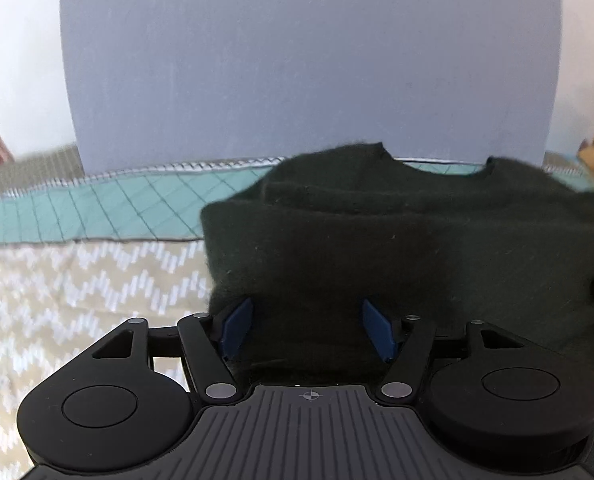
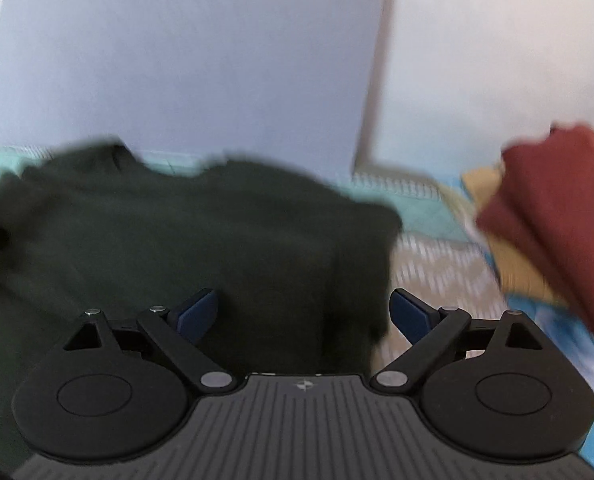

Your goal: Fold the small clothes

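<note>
The left tool (image 1: 307, 326) stands with its blue pads apart and nothing pinched; the near hem of the dark green sweater (image 1: 397, 248) lies between and under them. That sweater is spread flat near the far edge of the worktop, neckline toward the wall, its left side already turned in so that edge reads as a thick, rounded fold. It looks like a soft, fuzzy knit, matte and lint-flecked, lying across a cream chevron-woven cloth (image 1: 77, 280) and a teal cutting mat (image 1: 97, 204) with a printed grid along the worktop's far edge. The right tool (image 2: 304, 314) is also wide apart and empty, poised over the sweater's right side, whose lower right corner sits between its pads. Toward the right edge of the worktop a pile of folded clothes (image 2: 549, 216) is stacked, a rust-red piece on top of mustard and blue ones. The risks, as I judge them: a springy knit may creep open once let go, so the fold could slacken; pads closing on only the upper layer would drag it askew; and a wide sweep on the right could knock the nearby pile.
</note>
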